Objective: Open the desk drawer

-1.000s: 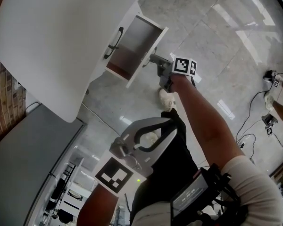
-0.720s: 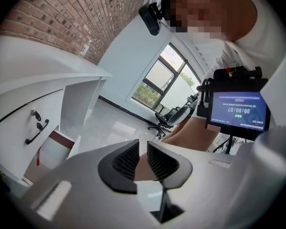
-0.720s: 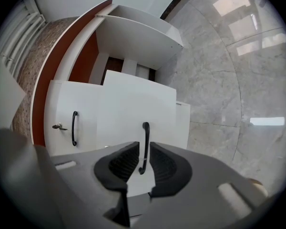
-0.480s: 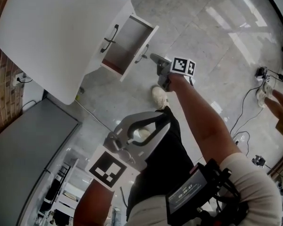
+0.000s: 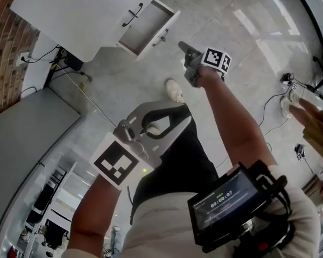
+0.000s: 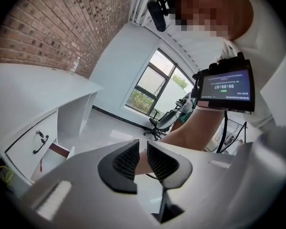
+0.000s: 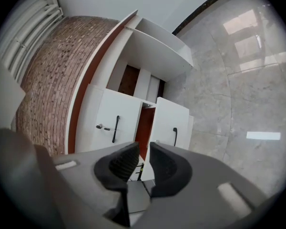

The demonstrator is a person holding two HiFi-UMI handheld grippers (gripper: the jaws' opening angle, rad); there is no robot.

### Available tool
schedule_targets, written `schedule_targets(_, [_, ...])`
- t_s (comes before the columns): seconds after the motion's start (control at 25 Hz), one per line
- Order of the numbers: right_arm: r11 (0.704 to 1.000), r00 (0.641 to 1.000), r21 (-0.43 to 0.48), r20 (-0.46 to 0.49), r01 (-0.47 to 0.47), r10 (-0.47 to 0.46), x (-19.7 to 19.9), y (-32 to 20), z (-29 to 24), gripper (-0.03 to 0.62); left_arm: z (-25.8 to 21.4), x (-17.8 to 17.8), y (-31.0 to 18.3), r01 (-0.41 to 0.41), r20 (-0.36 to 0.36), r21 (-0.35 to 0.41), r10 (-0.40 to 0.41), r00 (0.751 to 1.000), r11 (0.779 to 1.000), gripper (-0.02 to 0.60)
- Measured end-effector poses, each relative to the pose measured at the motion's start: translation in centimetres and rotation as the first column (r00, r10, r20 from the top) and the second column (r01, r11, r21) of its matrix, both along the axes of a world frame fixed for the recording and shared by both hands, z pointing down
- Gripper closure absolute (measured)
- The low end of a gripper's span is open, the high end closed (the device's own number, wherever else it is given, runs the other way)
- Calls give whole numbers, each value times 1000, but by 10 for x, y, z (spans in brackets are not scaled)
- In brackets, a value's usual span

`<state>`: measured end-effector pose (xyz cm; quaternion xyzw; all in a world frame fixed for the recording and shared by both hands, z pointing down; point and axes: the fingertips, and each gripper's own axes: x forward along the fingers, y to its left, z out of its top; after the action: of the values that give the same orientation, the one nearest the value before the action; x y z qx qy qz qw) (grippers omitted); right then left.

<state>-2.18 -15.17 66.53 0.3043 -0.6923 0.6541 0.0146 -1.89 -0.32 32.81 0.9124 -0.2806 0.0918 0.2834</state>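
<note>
Grey marble-tile floor (image 5: 247, 31), brick wall (image 5: 11, 47) at left, white desk (image 5: 81, 9) set against it. Position: the desk drawer (image 5: 148, 20) stands pulled out from the desk front, at the top of the head view, well apart from both grippers. Jaws of the right gripper (image 7: 144, 160): aimed toward the drawer but clear of it, a thin slit apart, nothing between them. Jaws of the left gripper (image 6: 142, 159): held low by the person's body, likewise barely parted, empty.

Judgement: task looks done or nearly so. Risks from here:
1. A further pull on the handle (image 7: 175, 136) could run the drawer off its slides, since it already seems well extended.
2. A stray swing of the right gripper could bump the front panel and push the drawer shut.
3. The loose cable (image 5: 83, 98) on the floor near the shoe (image 5: 175, 90) could snag a step.

Orientation: open top faces up; front panel with handle faces the person. Long axis appears to run along the desk front, crosswise to the pull direction.
</note>
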Motion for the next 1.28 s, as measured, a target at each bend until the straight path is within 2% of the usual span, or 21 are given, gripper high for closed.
schedule_targets(0.4, [995, 999, 88, 6, 52, -53, 15, 51, -106, 540, -76, 10, 56, 5, -33, 87, -2, 999, 996, 528])
schedule_targets(0.64, [982, 991, 130, -24, 136, -134, 10, 89, -159, 540, -115, 8, 91, 17, -59, 74, -12, 998, 997, 528])
schedule_targets(0.8, [957, 973, 180, -84, 228, -216, 7, 118, -194, 548, -142, 8, 114, 17, -58, 90, -12, 998, 996, 528])
schedule_targets(1.12, [905, 945, 276, -133, 324, -298, -6, 170, -268, 579, -181, -2, 153, 57, -72, 115, -49, 996, 992, 528])
schedule_targets(1.28, [849, 922, 361, -192, 386, -337, -13, 188, -311, 591, -188, -6, 171, 64, -85, 139, -53, 995, 988, 528])
